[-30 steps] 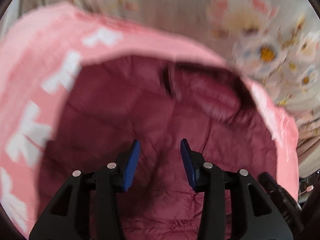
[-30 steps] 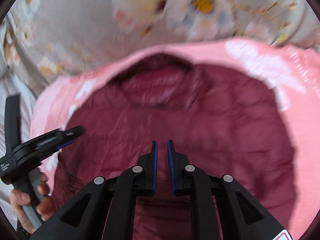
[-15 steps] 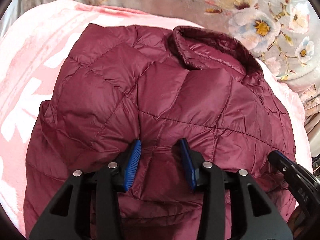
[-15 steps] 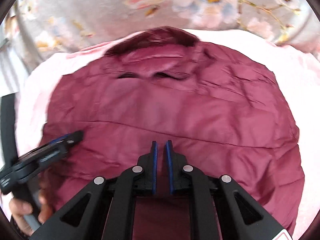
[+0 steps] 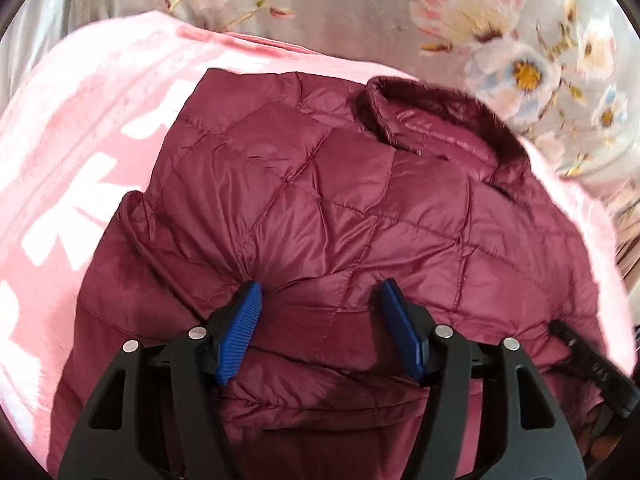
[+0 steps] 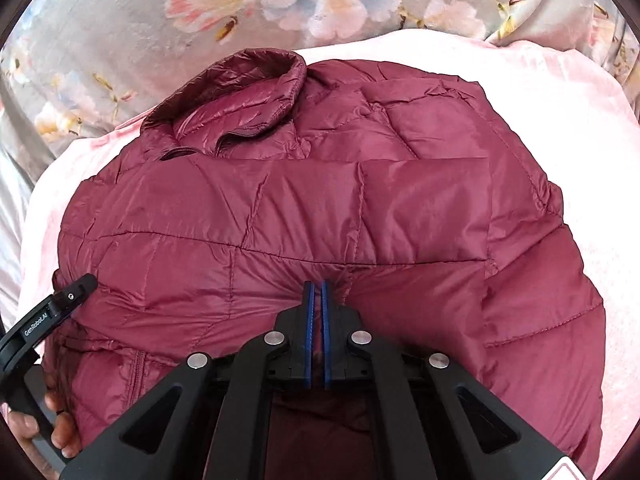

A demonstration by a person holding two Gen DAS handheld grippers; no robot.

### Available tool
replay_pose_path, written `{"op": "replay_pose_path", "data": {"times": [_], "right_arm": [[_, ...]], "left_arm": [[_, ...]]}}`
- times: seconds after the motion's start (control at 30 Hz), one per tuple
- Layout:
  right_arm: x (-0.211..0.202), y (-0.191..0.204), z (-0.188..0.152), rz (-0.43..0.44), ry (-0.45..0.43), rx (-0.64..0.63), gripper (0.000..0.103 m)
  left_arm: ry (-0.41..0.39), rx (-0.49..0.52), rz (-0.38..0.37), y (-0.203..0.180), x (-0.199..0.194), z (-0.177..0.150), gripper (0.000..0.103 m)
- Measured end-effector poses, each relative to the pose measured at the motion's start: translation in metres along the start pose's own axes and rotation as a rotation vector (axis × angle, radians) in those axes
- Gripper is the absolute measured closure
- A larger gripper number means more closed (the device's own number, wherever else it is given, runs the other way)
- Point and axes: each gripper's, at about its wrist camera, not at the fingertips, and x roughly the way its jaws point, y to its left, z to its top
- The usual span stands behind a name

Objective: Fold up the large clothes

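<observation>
A maroon quilted puffer jacket (image 5: 340,200) (image 6: 320,200) lies folded on a pink blanket, collar (image 6: 240,88) at the far side. My left gripper (image 5: 320,300) sits low on the jacket's near part. Its jaws are opening, and a bulge of fabric lies between the blue pads (image 5: 240,328) without being pinched. My right gripper (image 6: 316,292) is shut on a pinch of jacket fabric, with creases fanning out from the tips. Each view catches a black finger of the other gripper at its edge, the right one (image 5: 592,364) and the left one (image 6: 68,300).
The pink blanket (image 5: 80,160) (image 6: 560,100) with white markings lies under the jacket. Beyond it is grey floral bedding (image 5: 360,12) (image 6: 120,40). A person's hand (image 6: 60,432) holds the left gripper's handle at the lower left.
The blurred view has settled and the jacket now lies flat. Left jaws spread wider over the fabric. Right jaws closed fully on a fold and dropped closer to the jacket.
</observation>
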Motion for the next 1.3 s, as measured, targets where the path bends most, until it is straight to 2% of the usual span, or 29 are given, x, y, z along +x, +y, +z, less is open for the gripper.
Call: {"op": "replay_pose_path", "data": {"times": [0.1, 0.5, 0.6, 0.7, 0.77, 0.83, 0.9, 0.97, 1.1, 1.2, 1.27, 1.3], "right_arm": [[0.0, 0.002, -0.002, -0.018, -0.014, -0.017, 0.102], [0.0, 0.003, -0.003, -0.024, -0.017, -0.023, 0.102], [0.0, 0.001, -0.002, -0.002, -0.016, -0.011, 0.1], [0.001, -0.009, 0.004, 0.077, 0.019, 0.034, 0.097], [-0.003, -0.01, 0.013, 0.108, 0.061, 0.043, 0.086], [-0.013, -0.013, 0.029, 0.162, 0.034, 0.084, 0.06], [-0.018, -0.015, 0.048, 0.214, -0.008, 0.125, 0.054], [-0.013, -0.016, 0.071, 0.269, -0.029, 0.167, 0.054], [0.023, -0.011, 0.1, 0.327, -0.02, 0.213, 0.054], [0.055, -0.013, 0.106, 0.36, 0.027, 0.272, 0.054], [0.077, -0.01, 0.105, 0.357, 0.052, 0.294, 0.054], [0.084, -0.01, 0.105, 0.35, 0.064, 0.295, 0.054]], "left_arm": [[0.001, 0.042, 0.048, -0.008, 0.003, -0.001, 0.043], [0.01, 0.086, 0.101, -0.017, 0.009, -0.002, 0.043], [0.01, 0.083, 0.098, -0.017, 0.009, -0.002, 0.042], [0.02, 0.043, 0.028, -0.008, 0.0, 0.003, 0.04], [0.038, 0.003, -0.04, -0.001, -0.011, 0.016, 0.04], [0.008, -0.05, -0.101, 0.003, -0.027, 0.038, 0.04], [-0.011, -0.097, -0.165, 0.003, -0.033, 0.067, 0.035], [0.005, -0.149, -0.246, 0.0, -0.025, 0.093, 0.029], [0.121, -0.292, -0.361, -0.001, 0.029, 0.129, 0.029], [0.228, -0.391, -0.427, -0.002, 0.076, 0.134, 0.029], [0.269, -0.438, -0.427, -0.002, 0.097, 0.132, 0.029], [0.281, -0.446, -0.429, -0.003, 0.103, 0.131, 0.033]]}}
